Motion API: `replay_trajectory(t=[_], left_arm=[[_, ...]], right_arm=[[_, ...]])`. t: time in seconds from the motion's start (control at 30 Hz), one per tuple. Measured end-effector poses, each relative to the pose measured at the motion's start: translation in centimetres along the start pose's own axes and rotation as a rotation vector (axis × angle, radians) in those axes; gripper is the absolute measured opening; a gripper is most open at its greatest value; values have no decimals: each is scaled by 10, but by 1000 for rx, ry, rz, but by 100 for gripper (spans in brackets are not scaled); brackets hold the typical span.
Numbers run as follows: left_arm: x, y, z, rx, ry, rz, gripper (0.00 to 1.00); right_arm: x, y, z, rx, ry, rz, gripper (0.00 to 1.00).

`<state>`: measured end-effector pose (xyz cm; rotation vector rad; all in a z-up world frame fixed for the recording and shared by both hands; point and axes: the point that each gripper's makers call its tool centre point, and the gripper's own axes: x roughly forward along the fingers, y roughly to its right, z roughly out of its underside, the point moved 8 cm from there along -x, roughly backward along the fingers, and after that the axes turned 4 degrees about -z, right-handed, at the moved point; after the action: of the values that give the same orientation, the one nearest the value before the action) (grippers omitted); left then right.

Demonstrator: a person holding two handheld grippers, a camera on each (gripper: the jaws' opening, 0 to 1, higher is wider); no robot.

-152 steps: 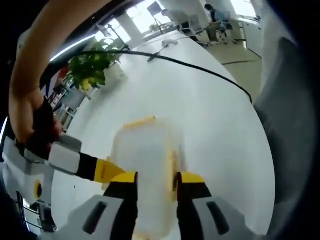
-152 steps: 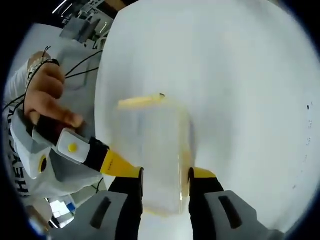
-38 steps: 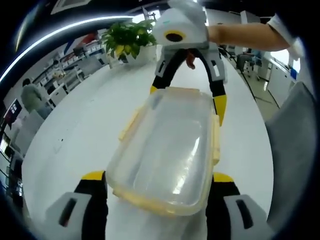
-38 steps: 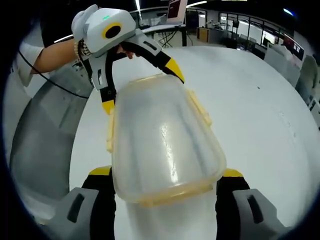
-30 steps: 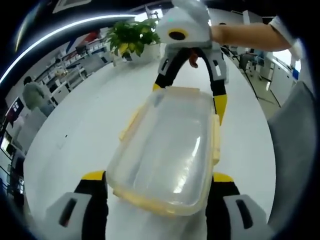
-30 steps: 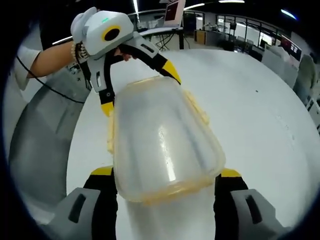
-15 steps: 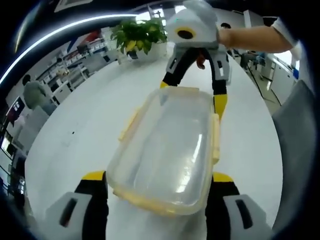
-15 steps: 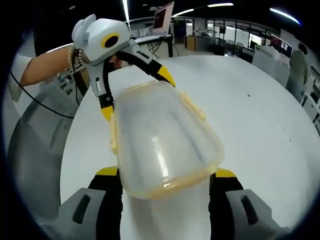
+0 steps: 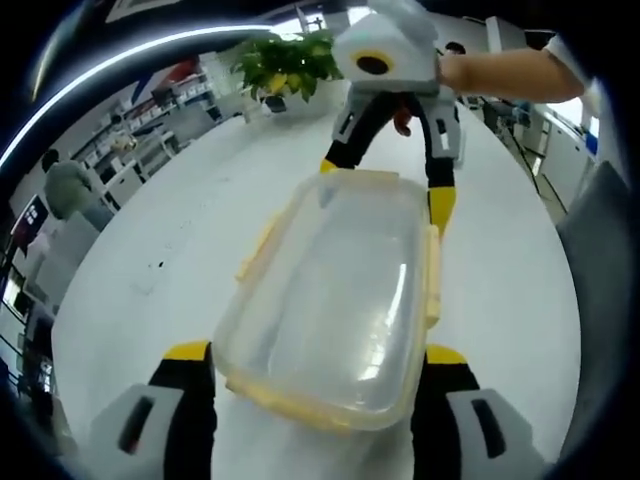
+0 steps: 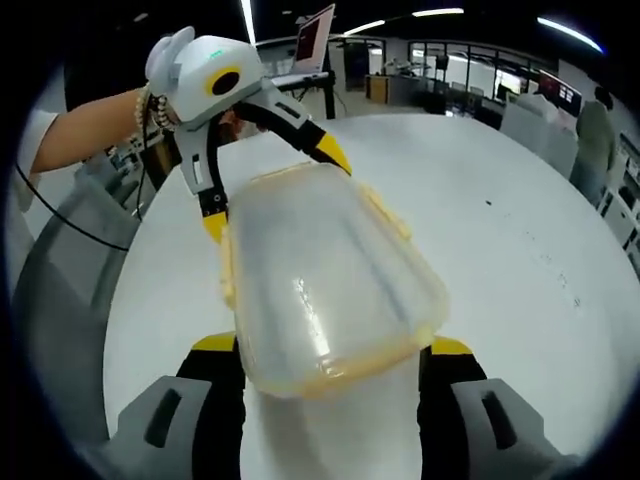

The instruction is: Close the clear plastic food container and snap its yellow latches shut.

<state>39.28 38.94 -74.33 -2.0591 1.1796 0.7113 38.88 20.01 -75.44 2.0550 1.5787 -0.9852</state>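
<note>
your left gripper [image 9: 312, 362] and right gripper [image 10: 330, 352] straddle opposite ends of the container [image 9: 335, 295] with jaws wide, lid on — whether they pinch it, i cannot tell. it has tilted slightly this past second over the white table [image 10: 500, 190] — latches [image 9: 432, 290] look unsnapped.

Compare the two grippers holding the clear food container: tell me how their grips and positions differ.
The left gripper spans one short end of the clear food container; the right gripper spans the opposite short end. In the left gripper view the right gripper comes in from the top, facing the camera; in the right gripper view the left gripper comes in from the upper left. Both have yellow-tipped jaws spread wide, one on each side of the container, over the white table.
</note>
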Motion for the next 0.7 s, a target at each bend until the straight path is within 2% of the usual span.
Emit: replay_trajectory(t=[0.37, 0.5, 0.7], left_arm=[[13, -24, -3, 21, 8, -10, 79], [15, -29, -6, 40, -7, -5, 79], [16, -31, -6, 45, 2, -7, 79]], right_arm=[[4, 27, -10, -5, 19, 18, 68], [4, 31, -11, 0, 27, 24, 68], [4, 34, -12, 1, 32, 30, 68]])
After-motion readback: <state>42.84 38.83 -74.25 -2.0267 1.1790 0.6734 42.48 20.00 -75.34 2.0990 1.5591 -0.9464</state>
